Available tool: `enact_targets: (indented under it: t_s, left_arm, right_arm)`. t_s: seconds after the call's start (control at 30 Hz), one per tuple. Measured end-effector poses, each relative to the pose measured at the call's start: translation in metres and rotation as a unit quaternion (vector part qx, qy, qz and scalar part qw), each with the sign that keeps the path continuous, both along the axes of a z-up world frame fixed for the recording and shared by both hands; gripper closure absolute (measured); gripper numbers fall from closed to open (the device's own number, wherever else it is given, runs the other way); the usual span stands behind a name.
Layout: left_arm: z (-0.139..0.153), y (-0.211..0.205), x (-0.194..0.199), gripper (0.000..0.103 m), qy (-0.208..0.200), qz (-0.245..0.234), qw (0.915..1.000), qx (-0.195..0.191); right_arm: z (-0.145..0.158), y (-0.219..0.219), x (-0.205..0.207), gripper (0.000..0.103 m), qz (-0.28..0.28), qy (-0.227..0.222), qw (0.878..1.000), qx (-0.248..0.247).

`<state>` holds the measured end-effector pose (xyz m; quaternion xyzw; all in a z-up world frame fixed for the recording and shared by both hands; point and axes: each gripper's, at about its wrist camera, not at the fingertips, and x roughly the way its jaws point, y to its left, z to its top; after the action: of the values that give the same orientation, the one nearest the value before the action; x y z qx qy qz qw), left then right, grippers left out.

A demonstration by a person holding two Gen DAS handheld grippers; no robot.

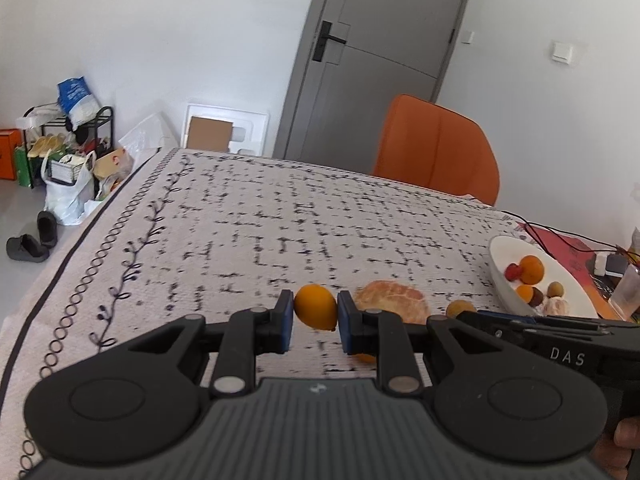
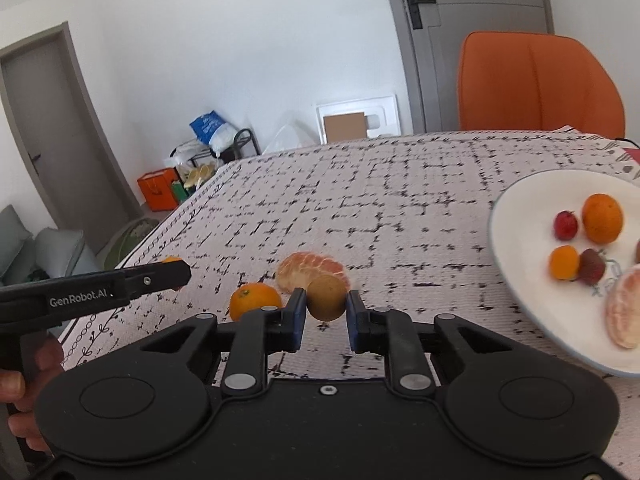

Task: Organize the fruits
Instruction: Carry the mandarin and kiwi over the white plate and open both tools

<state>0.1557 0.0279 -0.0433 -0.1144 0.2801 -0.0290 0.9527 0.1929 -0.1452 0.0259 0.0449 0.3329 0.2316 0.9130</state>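
My left gripper (image 1: 315, 314) is shut on a small orange kumquat (image 1: 316, 306) and holds it above the tablecloth. My right gripper (image 2: 327, 312) is shut on a brownish-yellow round fruit (image 2: 327, 298), also off the cloth. A peeled grapefruit half (image 2: 310, 270) and a whole mandarin (image 2: 255, 300) lie on the cloth just beyond the right gripper. The peeled half also shows in the left wrist view (image 1: 390, 298). A white plate (image 2: 516, 216) at the right holds an orange, a small orange fruit, strawberries and a peeled segment piece.
The table wears a white cloth with black dashes (image 1: 280, 224). An orange chair (image 1: 436, 146) stands at the far side. Cables, a red mat and a plastic cup (image 1: 626, 292) lie at the right beyond the plate. The left table edge (image 1: 60, 276) drops to the floor.
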Motion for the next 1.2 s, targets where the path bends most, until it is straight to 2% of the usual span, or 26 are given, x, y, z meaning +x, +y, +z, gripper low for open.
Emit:
enact_targets:
  t_s: [0.7,1.2]
  left_arm:
    - [0.021,-0.066,0.009,0.081,-0.027,-0.053,0.9981,0.018]
    - [0.026,-0.106,0.019,0.081,-0.033,-0.094,0.9945,0.033]
  right_arm:
    - [0.017,-0.073,-0.016,0.083,-0.064,-0.034,0.997,0.027]
    - [0.014,-0.113,-0.02,0.083,-0.105,-0.037,0.993,0.035]
